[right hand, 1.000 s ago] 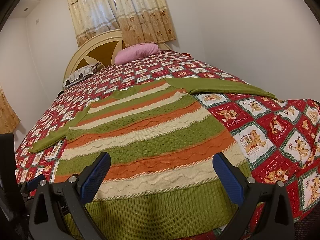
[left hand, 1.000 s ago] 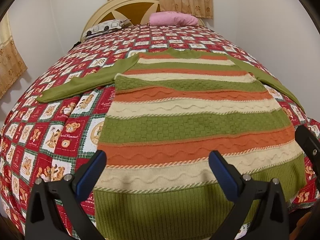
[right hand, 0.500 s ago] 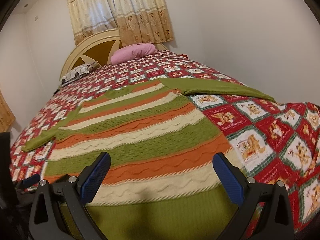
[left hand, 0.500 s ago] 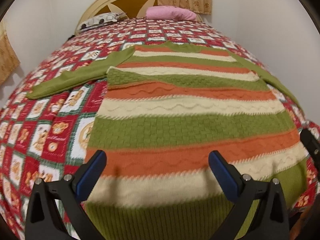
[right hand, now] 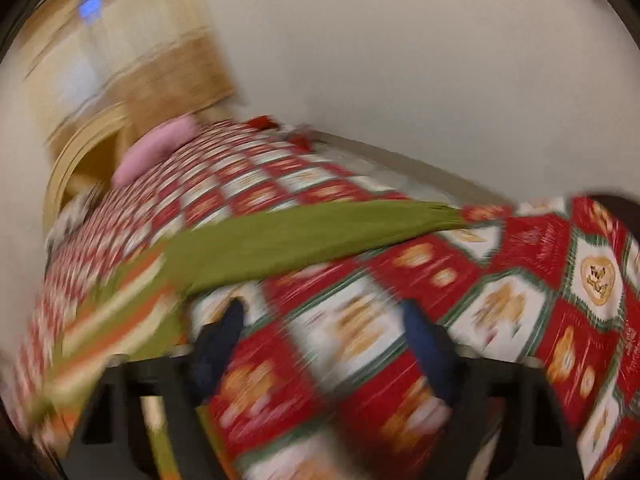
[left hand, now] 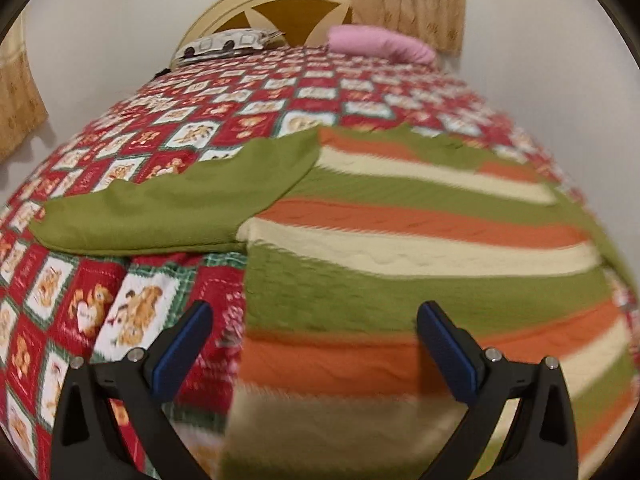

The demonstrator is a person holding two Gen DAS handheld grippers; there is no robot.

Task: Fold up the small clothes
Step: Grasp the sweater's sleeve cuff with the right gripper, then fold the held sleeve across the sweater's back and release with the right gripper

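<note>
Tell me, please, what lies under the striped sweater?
The striped sweater lies flat on the red patchwork quilt, which shows all around it. Whatever is beneath the sweater's body is covered and cannot be seen.

A home bedroom is shown. A bed is covered by a red, white and green patchwork quilt point(left hand: 168, 312) printed with teddy bears. A rounded cream headboard point(left hand: 280, 4) is set against a plain white wall, with a pink pillow point(left hand: 380, 42) and a patterned pillow point(left hand: 228, 42) before it. Patterned tan curtains point(left hand: 408, 0) are hung behind.
</note>
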